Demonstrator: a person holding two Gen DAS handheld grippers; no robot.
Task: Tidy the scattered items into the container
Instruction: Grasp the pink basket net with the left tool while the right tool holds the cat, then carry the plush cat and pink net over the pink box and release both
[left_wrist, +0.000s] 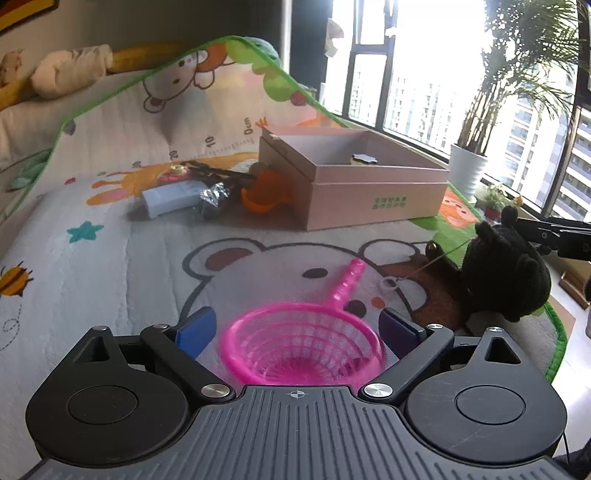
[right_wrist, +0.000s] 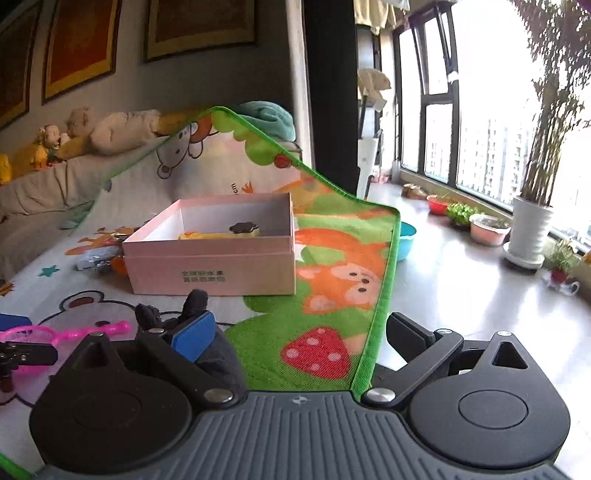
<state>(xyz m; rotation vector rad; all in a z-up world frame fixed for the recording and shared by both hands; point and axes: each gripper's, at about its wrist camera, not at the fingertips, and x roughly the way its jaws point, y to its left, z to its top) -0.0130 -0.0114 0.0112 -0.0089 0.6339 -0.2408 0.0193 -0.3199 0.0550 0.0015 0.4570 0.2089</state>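
Left tongs (left_wrist: 297, 328) tilted down, spread around pink sieve (left_wrist: 303, 347), seemingly untouched.

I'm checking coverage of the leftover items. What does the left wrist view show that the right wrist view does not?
Only the left wrist view shows the whole pink strainer between the open left gripper, and the entire black plush toy. Only the right wrist view shows the yellow item inside the box, the mat's strawberry corner and the open right gripper. Both show the pink box and the clutter beside it.
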